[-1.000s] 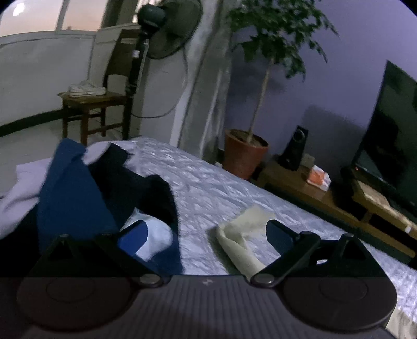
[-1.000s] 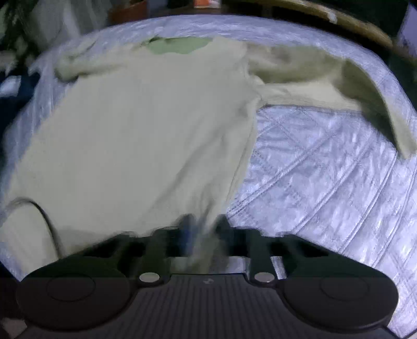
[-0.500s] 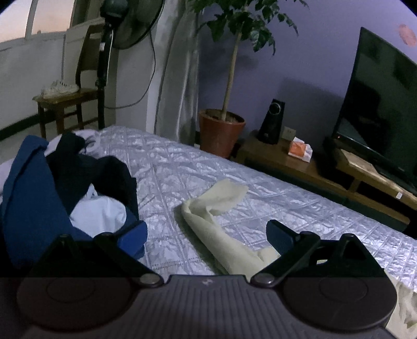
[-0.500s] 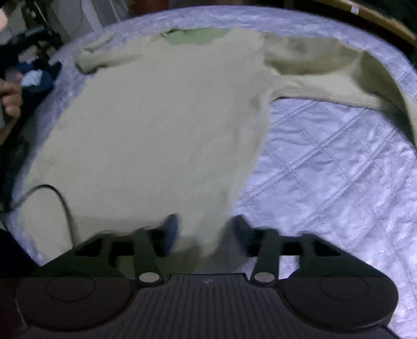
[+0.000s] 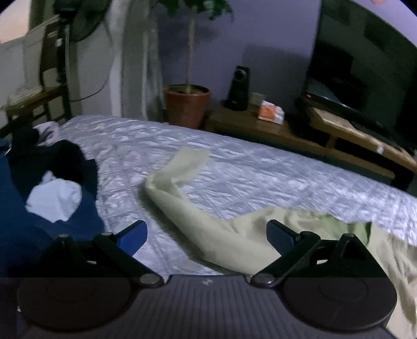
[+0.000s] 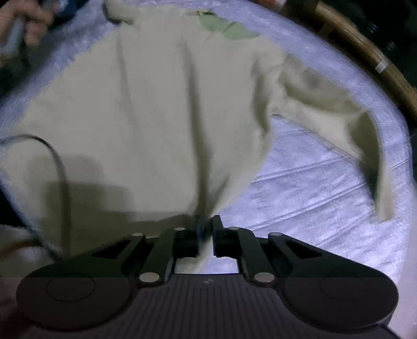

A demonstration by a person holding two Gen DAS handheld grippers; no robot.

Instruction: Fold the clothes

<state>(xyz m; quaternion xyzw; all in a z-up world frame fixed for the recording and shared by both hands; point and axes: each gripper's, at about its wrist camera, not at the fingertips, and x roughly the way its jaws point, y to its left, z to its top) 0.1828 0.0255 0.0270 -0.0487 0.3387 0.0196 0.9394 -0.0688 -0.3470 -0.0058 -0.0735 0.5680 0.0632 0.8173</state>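
The right gripper is closing its jaws on the hem of the pale yellow sweater, the cloth bunching between them. The sweater is lying spread on the quilted bed. The left gripper is hanging wide open above one sleeve, touching nothing.

Right wrist view smeared by motion blur throughout. The hem of the pale sweater is hidden behind the right gripper. A hand is cut by the top-left edge. In the left wrist view, dark clothes are cut by the left edge; the television is cut at right.
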